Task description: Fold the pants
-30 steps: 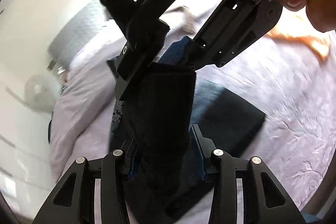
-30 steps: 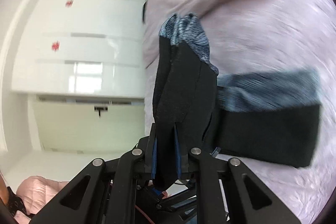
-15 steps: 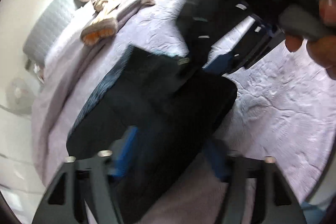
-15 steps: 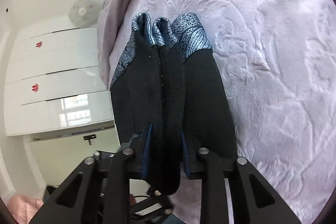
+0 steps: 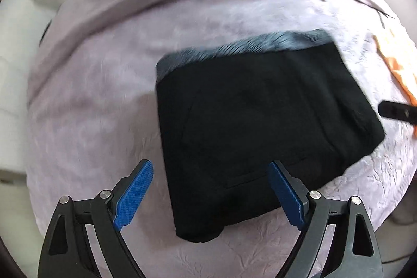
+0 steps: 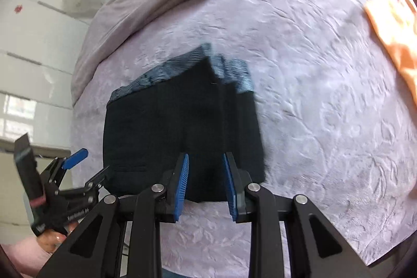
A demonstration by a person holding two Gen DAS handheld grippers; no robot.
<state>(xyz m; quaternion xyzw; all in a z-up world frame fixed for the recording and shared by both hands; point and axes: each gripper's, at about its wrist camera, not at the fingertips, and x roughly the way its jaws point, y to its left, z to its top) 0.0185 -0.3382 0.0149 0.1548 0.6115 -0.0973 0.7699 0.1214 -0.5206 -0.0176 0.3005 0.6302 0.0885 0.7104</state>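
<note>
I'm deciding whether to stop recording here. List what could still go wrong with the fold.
1. The right gripper is open with its fingers straddling the near edge of the pants; pulling back carelessly might drag the top layer.
2. The patterned hem sits uneven at the far edge, so the layers may not be aligned.
3. The left gripper hangs open over the near corner and could snag it.

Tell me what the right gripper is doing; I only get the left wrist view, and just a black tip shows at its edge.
Observer: The right gripper is open, its blue pads apart over the near edge of the folded pants, with nothing visibly clamped.
Operator: Is a hand visible anywhere?
Observer: Yes. In the right wrist view, a hand holds the left gripper, which is open beside the near left corner of the pants.
</note>
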